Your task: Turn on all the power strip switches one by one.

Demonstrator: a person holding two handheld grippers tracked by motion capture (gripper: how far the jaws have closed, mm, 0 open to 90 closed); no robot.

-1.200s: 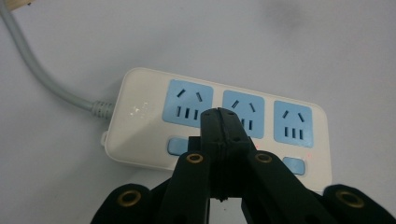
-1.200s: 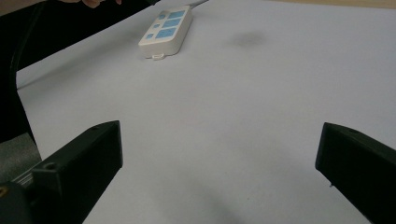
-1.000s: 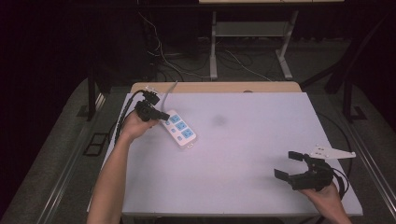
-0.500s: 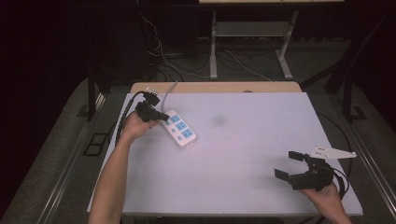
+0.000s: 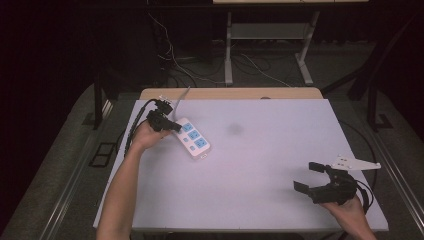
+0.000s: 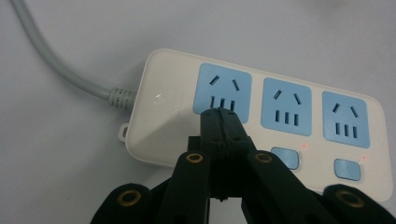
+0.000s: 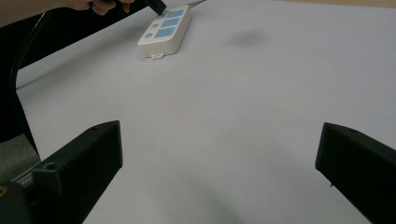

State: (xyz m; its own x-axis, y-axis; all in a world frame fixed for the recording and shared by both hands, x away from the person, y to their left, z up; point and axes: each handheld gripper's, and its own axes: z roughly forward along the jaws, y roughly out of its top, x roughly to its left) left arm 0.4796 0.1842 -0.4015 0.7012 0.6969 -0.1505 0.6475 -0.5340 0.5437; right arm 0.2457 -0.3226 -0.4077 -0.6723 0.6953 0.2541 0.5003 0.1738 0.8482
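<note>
Power strip point(image 5: 192, 139) lies flat near the desk's point(image 5: 260, 200) far left corner, grey cord point(image 6: 60, 70) running off the far edge. Left gripper point(image 5: 176, 127), jaws pressed together, tips on the strip's cord-end blue socket point(image 6: 224, 89). Right gripper point(image 5: 311, 176) near the right front corner, jaws spread, nothing between them.

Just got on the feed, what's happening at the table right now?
The person's left gripper, jaws shut, has its tip down on the white power strip at the table's far left, by the first of three blue sockets, the one nearest the grey cord. Whether it presses something there cannot be told. The right gripper waits open above the near right, holding nothing.
</note>
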